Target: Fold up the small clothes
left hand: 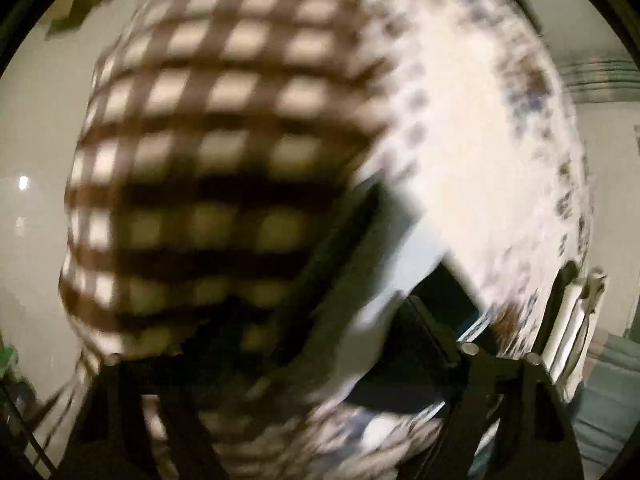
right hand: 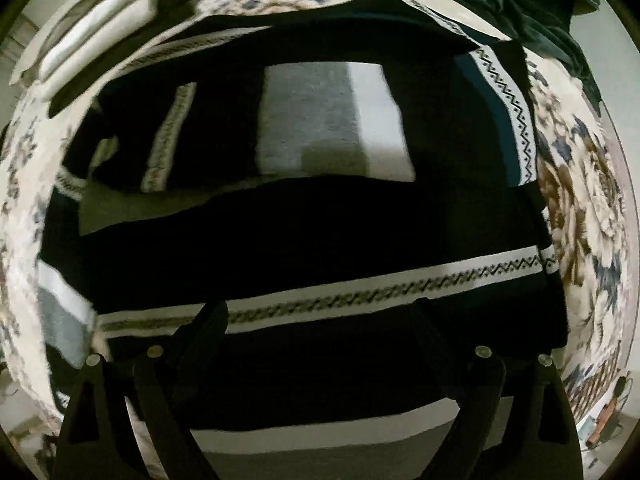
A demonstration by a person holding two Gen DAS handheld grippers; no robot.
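The dark patterned sweater [right hand: 320, 224] is lying spread flat near the middle of the bench [right hand: 592, 208], which is wearing a floral cover, likely so that its hem and sleeves can be brought over in clean folds. The right gripper [right hand: 320, 312] is pointing straight down over its near white zigzag band, fingers [right hand: 212, 316] standing well apart and clamping nothing, seemingly lining up to take that edge. The left gripper [left hand: 316, 344] is angling down at the sweater's pale panel [left hand: 400, 264] by the seam where a brown checked cloth [left hand: 208, 128] is meeting the floral cover [left hand: 472, 128]; the blur is hiding whether its fingers are gripping fabric or standing clear. One sweater is being worked; one dark green garment [right hand: 520, 4] is waiting crumpled at the far right corner, and one pile of white folded pieces [right hand: 88, 32] is sitting at the far left corner, presumably finished, its count unclear.
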